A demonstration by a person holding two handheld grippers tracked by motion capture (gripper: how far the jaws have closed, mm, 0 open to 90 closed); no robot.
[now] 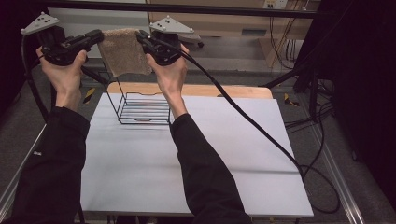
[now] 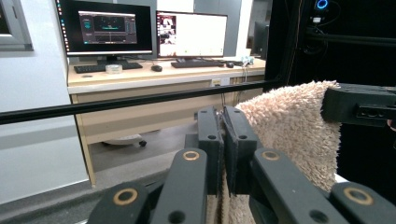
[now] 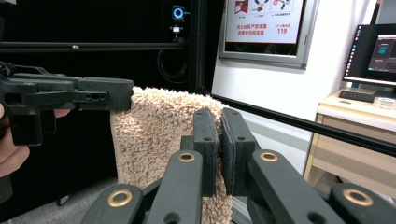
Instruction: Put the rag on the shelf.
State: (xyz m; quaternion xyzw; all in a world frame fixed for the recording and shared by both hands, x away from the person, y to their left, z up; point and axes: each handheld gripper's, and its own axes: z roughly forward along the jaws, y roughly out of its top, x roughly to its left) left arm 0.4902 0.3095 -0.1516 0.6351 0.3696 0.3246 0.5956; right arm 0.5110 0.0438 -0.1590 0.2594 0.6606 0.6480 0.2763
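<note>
Both hands' grippers, left gripper [image 1: 99, 35] and right gripper [image 1: 141, 36], pinch the towel [image 1: 123, 52] corners, hanging it lengthwise downward.

In the right gripper view, a framed wall poster [image 3: 265, 28] at about 1 o'clock carries the number "119" in red beneath a line of small red characters too blurred to read. The monitor screens [image 2: 191, 33] in the left gripper view show text too small to make out.
</note>
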